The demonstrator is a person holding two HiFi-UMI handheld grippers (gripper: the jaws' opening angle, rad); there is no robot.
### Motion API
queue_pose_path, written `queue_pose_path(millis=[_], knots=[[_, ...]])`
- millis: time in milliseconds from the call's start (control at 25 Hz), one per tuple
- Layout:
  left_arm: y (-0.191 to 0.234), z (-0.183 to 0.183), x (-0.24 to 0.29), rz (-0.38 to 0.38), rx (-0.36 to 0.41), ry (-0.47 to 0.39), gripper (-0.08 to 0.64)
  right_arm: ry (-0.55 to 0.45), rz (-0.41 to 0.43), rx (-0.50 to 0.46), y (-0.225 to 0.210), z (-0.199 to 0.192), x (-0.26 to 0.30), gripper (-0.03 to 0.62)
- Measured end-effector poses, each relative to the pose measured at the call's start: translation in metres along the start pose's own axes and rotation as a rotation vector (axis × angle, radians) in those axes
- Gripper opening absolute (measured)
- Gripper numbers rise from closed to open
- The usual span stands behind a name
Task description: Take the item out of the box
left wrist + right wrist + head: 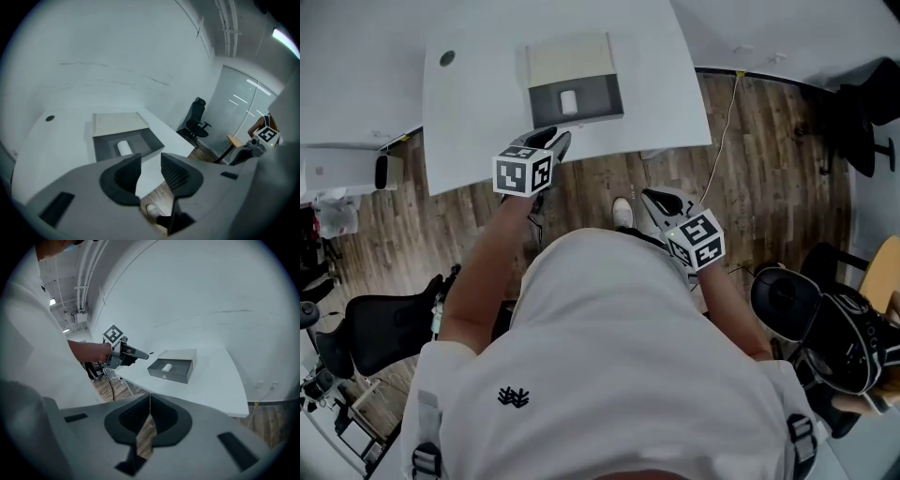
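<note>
Right gripper (654,199): nearest the person, well short of the box (602,95) and to its right, off the table (478,112) and over the wood floor (609,178). Its jaws were pressed together with nothing between them.
Left gripper (557,141): just short of the box's front wall, over the table's near edge, not touching the box. Its jaws stood spread, with only table and floor showing between them.
Near edge: the table's rim ran just in front of the box, leaving a narrow strip of bare top there.
Box: shallow, grey and open-topped. A flat cream panel (569,60) adjoined its far side.
Item (569,101): small, white and rounded like a short roll. It lay in the middle of the box's grey inside, its length running front to back, clear of all four walls.
Open room: bare white top lay to the left and right of the box. A dark round hole (447,58) sat well to the box's left, level with its far end.
Beyond: a black office chair (197,119) stood on the floor past the box's right side.
</note>
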State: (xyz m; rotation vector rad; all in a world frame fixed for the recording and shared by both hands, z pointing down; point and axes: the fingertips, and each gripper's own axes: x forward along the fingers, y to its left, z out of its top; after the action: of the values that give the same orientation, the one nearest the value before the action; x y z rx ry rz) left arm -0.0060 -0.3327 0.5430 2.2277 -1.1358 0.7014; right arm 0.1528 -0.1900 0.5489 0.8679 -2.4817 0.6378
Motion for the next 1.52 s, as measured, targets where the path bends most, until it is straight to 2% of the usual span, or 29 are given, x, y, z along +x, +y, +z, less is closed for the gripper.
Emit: queue_pose_path(millis=[400,720,960,1320,1440,1520], knots=[[0.038,0.011,0.061,0.111,-0.045,0.120,0.199,-0.005,0.015,0.045,-0.051,-0.004,-0.011,0.009],[0.079,-0.002,0.101,0.226,-0.125,0.251,0.239,0.000,0.011,0.080,-0.082,-0.012,-0.023,0.009],[0.093,-0.016,0.120,0.260,-0.164,0.328,0.247,0.005,-0.006,0.111,-0.099,-0.022,-0.029,0.009],[0.105,-0.035,0.125,0.338,-0.136,0.518,0.244,-0.004,-0.031,0.131,-0.104,-0.027,-0.036,0.009],[0.107,-0.040,0.122,0.361,-0.107,0.552,0.192,-0.006,-0.037,0.142,-0.104,-0.031,-0.037,0.009],[0.108,-0.041,0.120,0.364,-0.102,0.552,0.188,-0.005,-0.036,0.142,-0.101,-0.032,-0.036,0.009]])
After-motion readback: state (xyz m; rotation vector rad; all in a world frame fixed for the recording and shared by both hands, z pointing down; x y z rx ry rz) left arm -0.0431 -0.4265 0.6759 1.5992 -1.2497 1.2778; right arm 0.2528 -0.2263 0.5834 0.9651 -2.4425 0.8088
